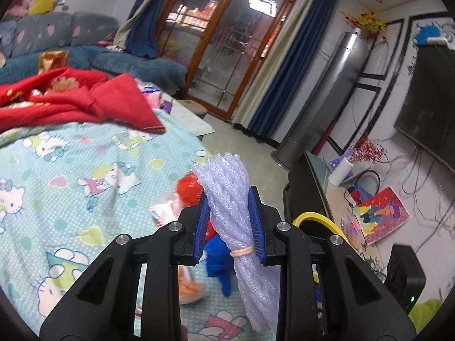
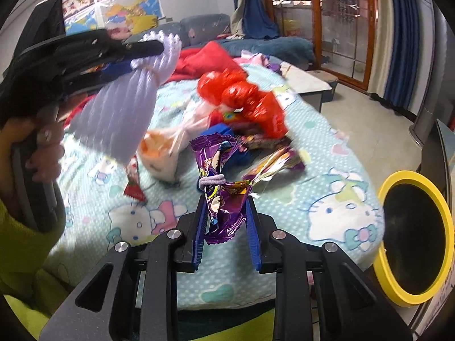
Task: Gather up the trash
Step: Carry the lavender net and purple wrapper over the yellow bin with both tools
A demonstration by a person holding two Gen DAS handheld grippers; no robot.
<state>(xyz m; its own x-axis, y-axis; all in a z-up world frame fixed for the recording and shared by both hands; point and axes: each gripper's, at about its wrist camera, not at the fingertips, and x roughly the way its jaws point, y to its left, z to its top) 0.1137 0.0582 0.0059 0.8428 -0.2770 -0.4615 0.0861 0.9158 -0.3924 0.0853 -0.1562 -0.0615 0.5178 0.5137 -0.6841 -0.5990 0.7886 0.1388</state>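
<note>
Left gripper (image 1: 229, 221) jaws clamp the foam netting (image 1: 227, 187) at frame centre; right gripper (image 2: 224, 221) jaws clamp the purple wrapper (image 2: 219, 187); yellow-rimmed bin (image 2: 382, 196) lower right; red bag (image 2: 244, 99) and remaining wrappers uncollected.

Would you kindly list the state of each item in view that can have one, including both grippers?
Left gripper: shut on foam net.
Foam net: held up, bunched, tied with a band.
Right gripper: shut on purple wrapper.
Purple wrapper: held, crumpled, tied with a hair band.
Bin: open, yellow-rimmed, beside the bed.
Red bag: lying crumpled on the sheet.
Orange bag: lying on the sheet.
</note>
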